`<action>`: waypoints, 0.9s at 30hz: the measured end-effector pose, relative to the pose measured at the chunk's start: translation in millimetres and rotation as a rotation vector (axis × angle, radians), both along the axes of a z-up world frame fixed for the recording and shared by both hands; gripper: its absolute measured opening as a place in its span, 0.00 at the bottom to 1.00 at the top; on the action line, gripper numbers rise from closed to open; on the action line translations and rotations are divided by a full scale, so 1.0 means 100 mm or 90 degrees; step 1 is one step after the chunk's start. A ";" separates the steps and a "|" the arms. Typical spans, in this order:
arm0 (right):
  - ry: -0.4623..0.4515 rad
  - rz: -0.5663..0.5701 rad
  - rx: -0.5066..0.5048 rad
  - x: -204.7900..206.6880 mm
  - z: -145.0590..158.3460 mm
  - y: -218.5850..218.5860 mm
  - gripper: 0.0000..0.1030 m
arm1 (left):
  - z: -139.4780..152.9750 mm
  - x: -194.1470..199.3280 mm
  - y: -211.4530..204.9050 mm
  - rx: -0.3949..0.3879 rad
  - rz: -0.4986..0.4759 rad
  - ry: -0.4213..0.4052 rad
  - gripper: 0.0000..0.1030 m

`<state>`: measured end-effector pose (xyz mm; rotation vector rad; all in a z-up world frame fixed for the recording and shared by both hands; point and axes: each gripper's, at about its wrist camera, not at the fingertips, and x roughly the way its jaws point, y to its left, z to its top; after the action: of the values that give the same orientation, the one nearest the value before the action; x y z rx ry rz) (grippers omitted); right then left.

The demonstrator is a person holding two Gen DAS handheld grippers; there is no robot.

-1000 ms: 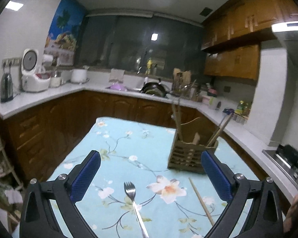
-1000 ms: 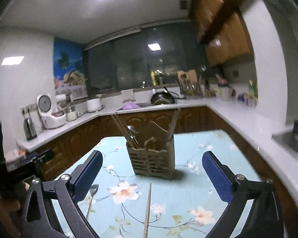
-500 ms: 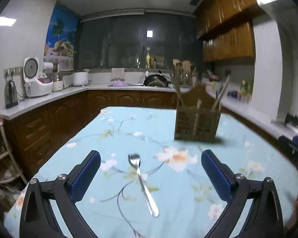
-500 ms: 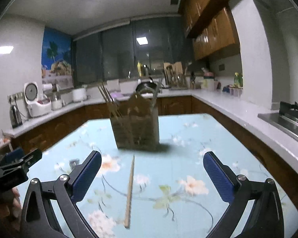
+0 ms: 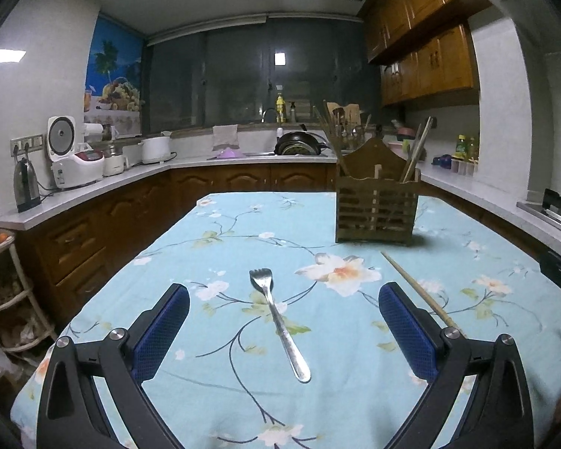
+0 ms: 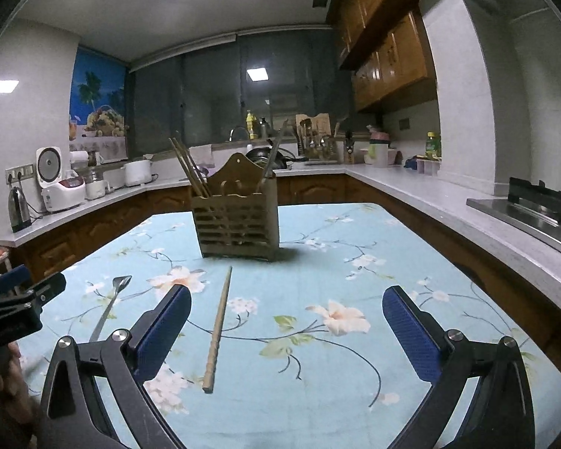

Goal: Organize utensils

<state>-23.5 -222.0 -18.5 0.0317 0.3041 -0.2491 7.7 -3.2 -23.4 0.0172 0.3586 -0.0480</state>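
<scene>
A metal fork [image 5: 278, 318] lies on the floral tablecloth, tines pointing away, between the open fingers of my left gripper [image 5: 282, 331]. It also shows in the right wrist view [image 6: 110, 305]. A wooden chopstick [image 6: 217, 327] lies on the cloth between the open fingers of my right gripper [image 6: 286, 333], nearer its left finger; it shows in the left wrist view [image 5: 415, 288] too. A slatted wooden utensil holder [image 5: 376, 205] stands further back with several chopsticks in it, also in the right wrist view [image 6: 237, 222]. Both grippers are empty.
The table [image 5: 243, 224] has a light blue flowered cloth. Wooden cabinets and a white counter run along the left, back and right. A rice cooker [image 5: 73, 157] and kettle [image 5: 26, 185] stand on the left counter, a stove [image 6: 535, 209] on the right.
Both grippers have lowered and levelled toward the table. The fork now sits centred between the left fingers, and the chopstick has come closer in the right view.
</scene>
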 end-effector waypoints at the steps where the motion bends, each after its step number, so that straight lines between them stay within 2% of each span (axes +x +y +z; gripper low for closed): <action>1: -0.002 0.000 0.001 -0.01 0.00 0.00 1.00 | -0.01 0.00 0.01 0.000 0.001 0.000 0.99; 27: -0.028 0.017 -0.010 -0.09 0.04 0.08 1.00 | -0.03 -0.13 0.05 -0.003 -0.001 -0.019 0.99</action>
<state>-32.9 -214.1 -14.2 0.0171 0.2584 -0.2240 -5.4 1.3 -26.5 0.0130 0.3283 -0.0506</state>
